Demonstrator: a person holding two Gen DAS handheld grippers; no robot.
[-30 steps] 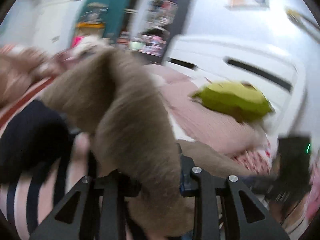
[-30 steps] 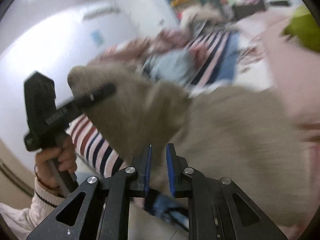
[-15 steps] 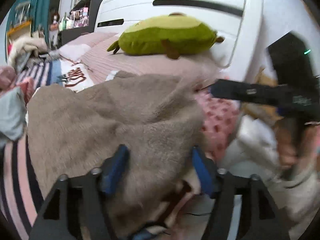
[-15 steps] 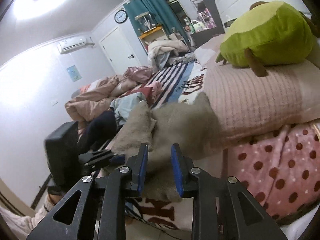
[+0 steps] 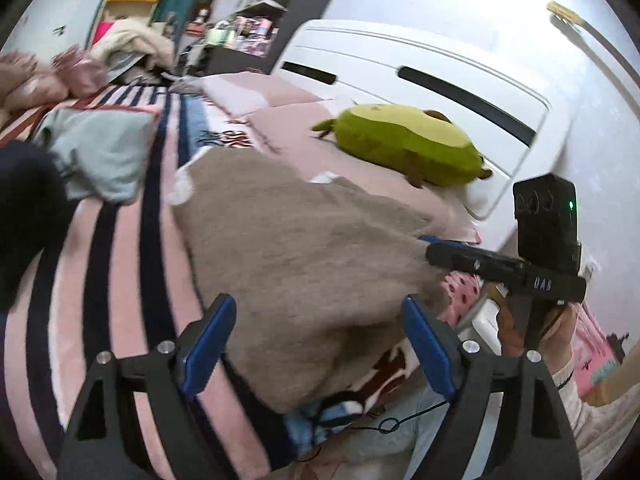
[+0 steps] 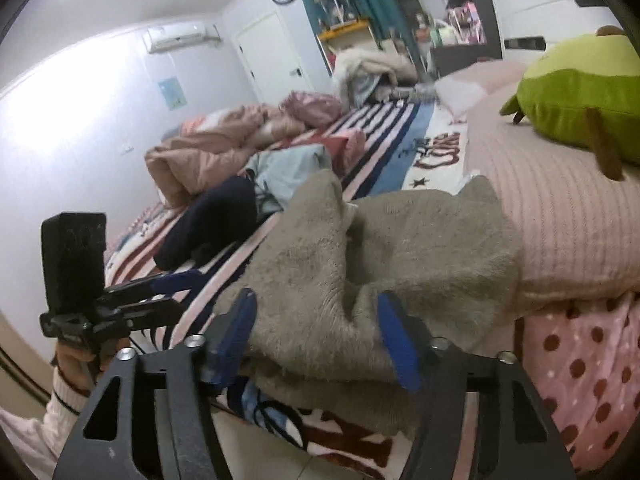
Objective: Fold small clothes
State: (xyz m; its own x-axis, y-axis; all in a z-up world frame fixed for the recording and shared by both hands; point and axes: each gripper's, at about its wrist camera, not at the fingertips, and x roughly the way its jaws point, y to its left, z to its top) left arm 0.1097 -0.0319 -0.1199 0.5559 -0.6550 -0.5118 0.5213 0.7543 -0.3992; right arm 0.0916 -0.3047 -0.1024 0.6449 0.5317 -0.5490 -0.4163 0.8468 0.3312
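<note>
On the bed (image 5: 132,264), whose striped cover fills most of both views, the fuzzy taupe garment (image 5: 304,256) lies spread near the front edge, its far side lapping onto the pink ribbed blanket (image 6: 560,216) below the green plush toy (image 5: 404,144). Other clothes, a pale blue piece (image 5: 100,156) and a dark one (image 6: 212,220), wait further up the bed. Both tools hover over the near hem: the left gripper (image 5: 316,344) has its fingers spread wide with nothing between them, and the right gripper (image 6: 316,328) is likewise parted, straddling a raised ridge of fabric but not pinching it. The garment looks loosely laid, with a lump in the middle seen from the right wrist. To fold it well, I would judge that each tool should take a near corner cleanly, one layer of cloth only, pull the hem taut so the ridge flattens, then carry both corners together toward the far edge. Thick pile may slip, so bite deep.
</note>
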